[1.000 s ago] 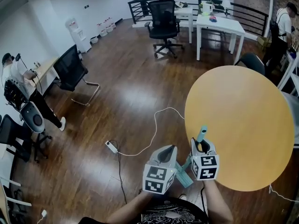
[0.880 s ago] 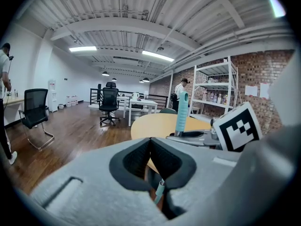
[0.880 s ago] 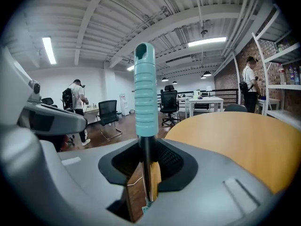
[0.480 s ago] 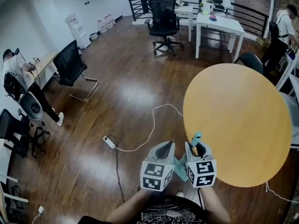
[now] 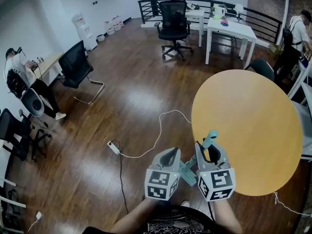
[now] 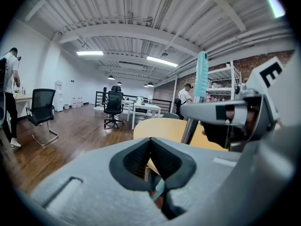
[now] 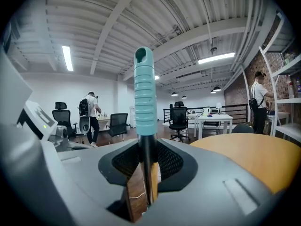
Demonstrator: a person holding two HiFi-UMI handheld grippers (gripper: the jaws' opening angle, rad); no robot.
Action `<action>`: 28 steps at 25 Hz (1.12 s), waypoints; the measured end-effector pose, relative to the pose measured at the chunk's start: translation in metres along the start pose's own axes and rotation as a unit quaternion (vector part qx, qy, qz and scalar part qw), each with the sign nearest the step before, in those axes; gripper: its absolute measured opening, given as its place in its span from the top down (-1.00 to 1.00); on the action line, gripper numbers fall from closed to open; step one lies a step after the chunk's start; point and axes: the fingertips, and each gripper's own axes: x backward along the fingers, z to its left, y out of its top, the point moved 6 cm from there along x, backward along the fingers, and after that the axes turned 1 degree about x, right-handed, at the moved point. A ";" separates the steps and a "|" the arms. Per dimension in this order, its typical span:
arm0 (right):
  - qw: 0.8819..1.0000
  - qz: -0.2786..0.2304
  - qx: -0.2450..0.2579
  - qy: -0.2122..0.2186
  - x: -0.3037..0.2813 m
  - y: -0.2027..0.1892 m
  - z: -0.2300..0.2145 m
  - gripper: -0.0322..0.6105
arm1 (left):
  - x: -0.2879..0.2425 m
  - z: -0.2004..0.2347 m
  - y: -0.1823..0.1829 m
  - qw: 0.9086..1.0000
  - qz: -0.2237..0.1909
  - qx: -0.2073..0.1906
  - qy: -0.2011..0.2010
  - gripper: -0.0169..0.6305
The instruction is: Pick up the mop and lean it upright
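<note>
Mop [image 7: 145, 149]: upright at the near edge of the counter [image 5: 253, 130]
Right gripper [image 5: 210, 150]: fingers clamped on the pole, just under the teal grip [image 7: 144, 93]
Left gripper [image 5: 168, 156]: fingers closed, empty
Handling: probably light, stiff, smooth; hold under the ribbed grip

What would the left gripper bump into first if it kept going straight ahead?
Probably the table: its near edge sits right beyond the left gripper. Depth is unclear, so it could pass just beside it.
</note>
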 end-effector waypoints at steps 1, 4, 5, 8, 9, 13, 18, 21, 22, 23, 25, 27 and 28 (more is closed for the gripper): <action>1.000 -0.008 0.002 0.002 0.002 0.007 0.002 0.60 | 0.002 0.001 0.001 1.000 -0.002 -0.001 0.001 0.94; 1.000 -0.021 0.007 0.006 0.006 0.019 0.005 0.60 | 0.005 0.002 0.004 1.000 -0.006 -0.007 0.006 0.94; 1.000 -0.022 0.008 0.007 0.006 0.020 0.006 0.60 | 0.006 0.002 0.005 1.000 -0.007 -0.008 0.007 0.94; 1.000 -0.023 0.009 0.008 0.010 0.024 0.007 0.60 | 0.009 0.000 0.009 1.000 -0.013 -0.009 0.006 0.94; 1.000 -0.025 0.010 0.009 0.011 0.026 0.007 0.60 | 0.010 -0.001 0.010 1.000 -0.014 -0.010 0.006 0.94; 0.999 -0.032 0.013 0.012 0.013 0.035 0.009 0.60 | 0.010 0.001 0.011 1.000 -0.013 -0.014 0.007 0.94; 0.999 -0.031 0.015 0.013 0.015 0.032 0.010 0.60 | 0.011 -0.001 0.010 1.000 -0.016 -0.019 0.007 0.94; 0.999 -0.031 0.014 0.010 0.017 0.032 0.010 0.60 | 0.011 -0.002 0.011 0.999 -0.015 -0.029 0.008 0.94; 0.999 -0.032 0.014 0.010 0.018 0.032 0.009 0.60 | 0.011 -0.003 0.011 0.999 -0.015 -0.029 0.008 0.94; 0.999 -0.032 0.013 0.009 0.019 0.032 0.008 0.60 | 0.011 -0.003 0.011 1.000 -0.015 -0.025 0.007 0.94; 0.999 -0.031 0.012 0.007 0.020 0.030 0.005 0.60 | 0.010 -0.005 0.011 1.000 -0.019 -0.012 0.001 0.94; 1.000 -0.029 0.009 0.005 0.022 0.028 0.003 0.60 | 0.010 -0.006 0.012 1.000 -0.024 -0.006 -0.001 0.94; 1.000 -0.028 0.008 0.003 0.024 0.027 0.002 0.60 | 0.010 -0.006 0.012 1.000 -0.025 -0.006 -0.001 0.94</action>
